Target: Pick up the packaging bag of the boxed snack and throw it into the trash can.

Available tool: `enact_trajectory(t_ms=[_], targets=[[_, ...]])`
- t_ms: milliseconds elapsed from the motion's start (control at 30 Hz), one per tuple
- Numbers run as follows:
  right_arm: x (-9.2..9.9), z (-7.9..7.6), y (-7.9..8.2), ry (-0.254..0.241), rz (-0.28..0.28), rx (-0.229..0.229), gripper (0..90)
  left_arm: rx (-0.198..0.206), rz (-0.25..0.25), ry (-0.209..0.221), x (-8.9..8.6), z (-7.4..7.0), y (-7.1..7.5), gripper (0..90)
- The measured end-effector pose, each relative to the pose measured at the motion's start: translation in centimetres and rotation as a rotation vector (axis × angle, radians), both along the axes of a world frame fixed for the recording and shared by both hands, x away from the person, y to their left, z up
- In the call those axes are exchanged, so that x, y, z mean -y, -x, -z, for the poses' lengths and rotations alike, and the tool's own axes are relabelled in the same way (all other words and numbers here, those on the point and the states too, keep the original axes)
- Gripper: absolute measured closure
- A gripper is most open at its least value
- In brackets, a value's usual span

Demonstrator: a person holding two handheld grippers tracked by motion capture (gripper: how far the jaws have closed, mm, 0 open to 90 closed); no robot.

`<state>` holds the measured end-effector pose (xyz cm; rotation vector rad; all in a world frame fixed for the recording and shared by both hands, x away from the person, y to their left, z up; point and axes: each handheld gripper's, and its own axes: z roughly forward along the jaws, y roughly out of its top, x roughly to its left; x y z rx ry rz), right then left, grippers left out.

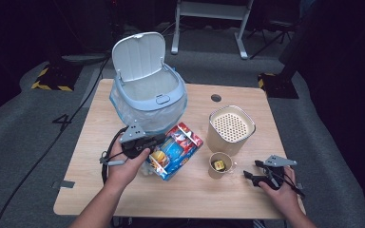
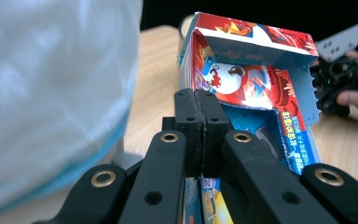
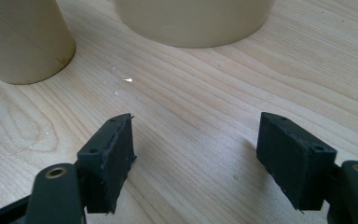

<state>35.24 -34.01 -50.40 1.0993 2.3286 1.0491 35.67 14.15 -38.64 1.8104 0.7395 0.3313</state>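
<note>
A red and blue printed cardboard box (image 1: 178,149) with an open end hangs tilted just above the table, in front of the bin. My left gripper (image 1: 159,142) is shut on a thin wall of it. In the left gripper view the jaws (image 2: 200,112) are pressed together on the box's (image 2: 256,79) edge. My right gripper (image 1: 251,170) rests on the table at the front right. It is open, with only bare wood between its jaws (image 3: 196,149).
A pale blue lidded bin (image 1: 147,90) with a plastic liner (image 2: 51,93) stands open at the back left. A beige perforated-top container (image 1: 230,128) and a paper cup (image 1: 220,165) holding something yellow stand right of the box, on the wooden table (image 1: 195,190).
</note>
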Motion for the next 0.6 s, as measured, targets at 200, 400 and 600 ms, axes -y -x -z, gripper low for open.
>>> enact_trajectory(t_ms=[200,400,600], targets=[[0.0,0.0,0.0,0.0,-0.002,0.0,28.0,0.048,-0.009,0.009,-0.2,-2.1,-0.5,88.9],[0.0,0.0,0.0,-0.001,-0.002,0.0,28.0,0.092,-0.006,0.007,-0.5,-4.5,-1.0,88.9],[0.0,0.0,0.0,0.0,-0.003,0.0,28.0,0.144,-0.026,-0.002,-0.7,-7.1,-1.4,88.9]])
